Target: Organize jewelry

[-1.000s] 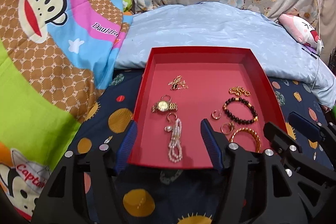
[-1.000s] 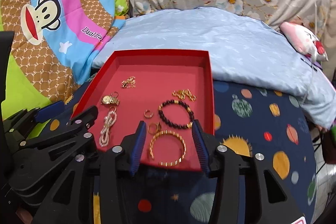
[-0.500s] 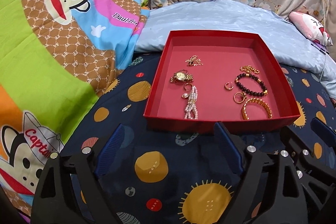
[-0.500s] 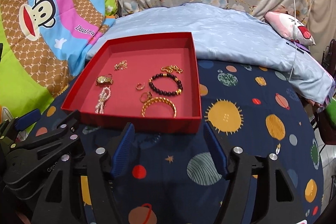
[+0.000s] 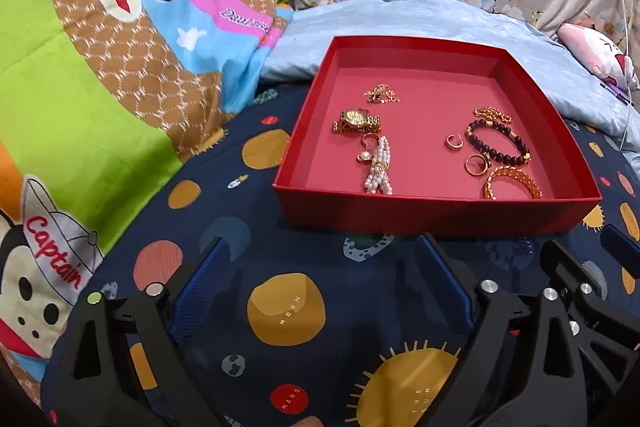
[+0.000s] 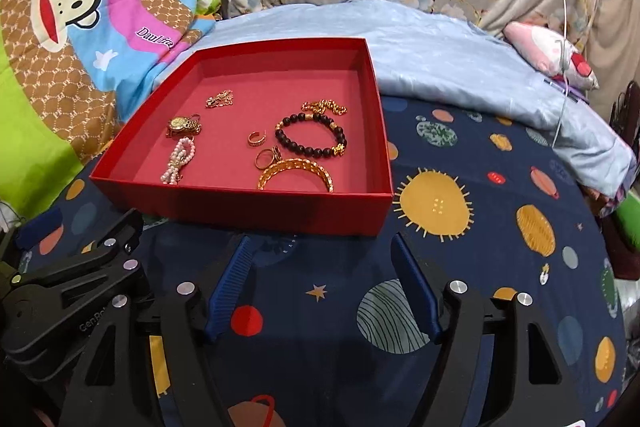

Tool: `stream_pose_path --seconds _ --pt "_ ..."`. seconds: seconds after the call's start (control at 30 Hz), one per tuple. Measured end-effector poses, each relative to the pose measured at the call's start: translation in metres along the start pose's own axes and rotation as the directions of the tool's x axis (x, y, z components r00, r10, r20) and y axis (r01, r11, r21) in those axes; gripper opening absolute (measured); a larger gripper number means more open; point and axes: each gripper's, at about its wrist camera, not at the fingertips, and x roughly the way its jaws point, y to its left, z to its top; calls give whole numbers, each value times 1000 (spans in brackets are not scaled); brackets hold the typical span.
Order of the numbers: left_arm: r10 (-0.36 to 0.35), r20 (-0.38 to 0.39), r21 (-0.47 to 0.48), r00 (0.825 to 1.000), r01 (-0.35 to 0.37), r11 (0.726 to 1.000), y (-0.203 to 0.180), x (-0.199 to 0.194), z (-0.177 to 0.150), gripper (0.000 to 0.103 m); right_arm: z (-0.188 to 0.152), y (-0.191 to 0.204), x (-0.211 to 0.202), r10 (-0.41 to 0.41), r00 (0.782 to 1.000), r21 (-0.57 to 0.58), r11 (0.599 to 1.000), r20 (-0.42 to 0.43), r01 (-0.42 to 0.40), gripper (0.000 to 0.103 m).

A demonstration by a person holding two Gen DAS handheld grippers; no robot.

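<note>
So here's the setup: a shallow red tray (image 5: 436, 213) sits on a dark navy planet-print bedsheet (image 5: 288, 307), and all the jewelry is inside it; both grippers hang back on the near side of the tray, not touching it or anything in it.

Left gripper (image 5: 320, 291) has its jaws spread wide with nothing between them, just the sheet underneath; right gripper (image 6: 322, 285) is the same, released and empty; in the right wrist view the left gripper shows up at the lower left, just beside it.

Inside the tray, on its left side: a gold watch (image 5: 356, 121), with a pearl bracelet (image 5: 379, 169) just in front of it, running toward the near wall; a small gold chain (image 5: 380, 93) lies farther back, apart from the watch.

On its right side: a dark bead bracelet (image 6: 311, 135) with a tangled gold chain (image 6: 325, 106) touching its far edge; an open gold ear cuff (image 6: 255, 138) to its left; a gold ring (image 6: 266, 158) just beside a gold bangle (image 6: 296, 173), which sits closest to the near wall.

Behind the tray there's a light blue blanket (image 6: 440, 51); a monkey cartoon quilt (image 5: 100, 67) is off to the left.
</note>
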Motion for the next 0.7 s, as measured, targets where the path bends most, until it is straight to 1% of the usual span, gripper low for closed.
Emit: stream_pose_path --seconds 0.1,0.33,0.7 --pt "7 -13 3 1000 -7 1000 -1 3 0 92 0 0 3 -10 1000 2 1000 -12 10 73" --pt "46 -4 8 999 -46 999 -3 1 -2 92 -1 2 4 -26 1000 1 1000 -15 26 76" --pt "48 25 12 999 -49 999 -4 -4 -3 92 -2 -5 5 -6 1000 26 1000 -23 7 77"
